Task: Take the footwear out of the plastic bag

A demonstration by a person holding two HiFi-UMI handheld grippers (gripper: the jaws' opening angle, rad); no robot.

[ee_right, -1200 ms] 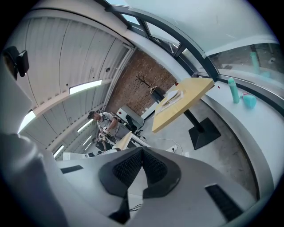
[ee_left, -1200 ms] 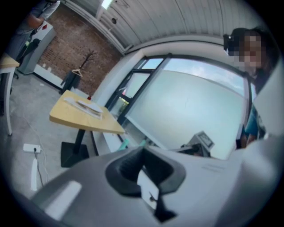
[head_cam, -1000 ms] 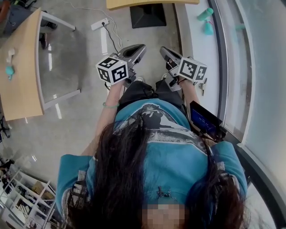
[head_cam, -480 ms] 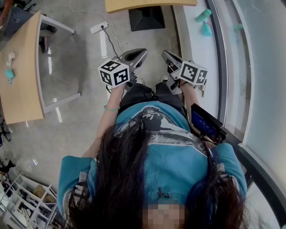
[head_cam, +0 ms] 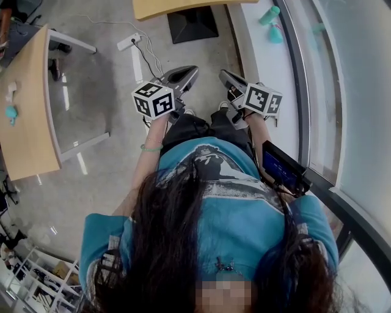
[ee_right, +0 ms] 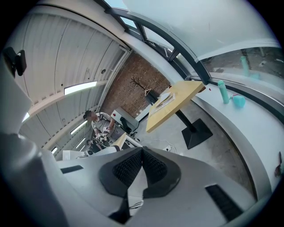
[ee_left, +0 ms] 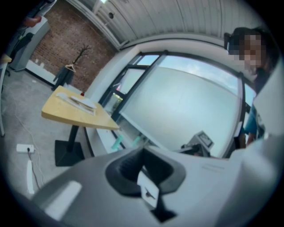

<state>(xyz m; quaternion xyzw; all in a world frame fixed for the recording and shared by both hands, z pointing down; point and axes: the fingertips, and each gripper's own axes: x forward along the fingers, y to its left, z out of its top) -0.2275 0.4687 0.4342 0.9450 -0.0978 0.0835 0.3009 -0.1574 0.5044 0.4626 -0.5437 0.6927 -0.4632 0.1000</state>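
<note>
No plastic bag and no footwear shows in any view. In the head view the person holds both grippers out in front of the body, above the grey floor. My left gripper (head_cam: pixel 190 69) is shut with nothing in it, and its marker cube (head_cam: pixel 153 99) faces up. My right gripper (head_cam: pixel 223 74) is also shut and empty, a little apart from the left one. In the left gripper view the black pads (ee_left: pixel 128 166) meet, with a window behind them. The right gripper view shows its pads (ee_right: pixel 153 166) pressed together over a far room.
A curved wooden table (head_cam: pixel 24 122) stands at the left. Another table top (head_cam: pixel 177 6) on a black base (head_cam: pixel 192 24) is ahead. A power strip (head_cam: pixel 128 41) lies on the floor. Teal bottles (head_cam: pixel 267 15) stand on the window sill. A dark device (head_cam: pixel 281 168) hangs at the person's right hip.
Both grippers stay shut and held in front of the body. The head view has drifted a little, so the floor and tables sit slightly further left.
</note>
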